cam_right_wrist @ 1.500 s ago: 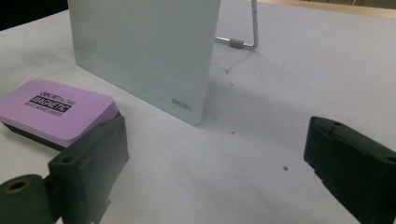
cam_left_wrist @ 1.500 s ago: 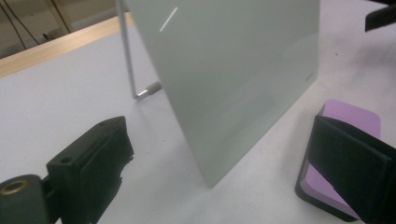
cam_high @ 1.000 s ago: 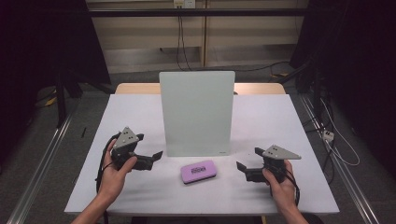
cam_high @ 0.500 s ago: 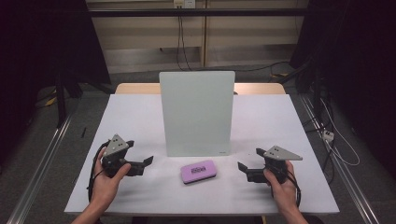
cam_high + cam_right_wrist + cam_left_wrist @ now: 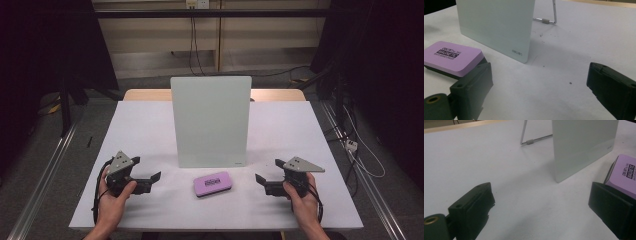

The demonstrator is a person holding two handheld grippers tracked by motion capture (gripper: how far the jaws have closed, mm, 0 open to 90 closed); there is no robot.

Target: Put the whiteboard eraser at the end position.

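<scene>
A pale glass whiteboard (image 5: 210, 121) stands upright on a wire stand in the middle of the white table (image 5: 150, 120). In front of it lies a purple magnetic eraser (image 5: 213, 183), flat on the table. My left gripper (image 5: 154, 180) rests low at the front left, open, jaws pointing right toward the eraser. My right gripper (image 5: 261, 182) sits at the front right, open, jaws pointing left. The left gripper view has the eraser (image 5: 626, 173) beyond the right jaw and the board (image 5: 584, 142) ahead. In the right gripper view the eraser (image 5: 451, 57) lies past the left jaw, beside the board (image 5: 496, 25).
The board's wire stand (image 5: 549, 17) reaches back behind it. Cables (image 5: 350, 145) hang off the table's right side, and a dark floor surrounds the table. Small dark specks (image 5: 570, 83) mark the table surface near my right gripper.
My left gripper has moved down and left toward the table's front edge. The right gripper has barely shifted. The eraser and board have stayed put.
</scene>
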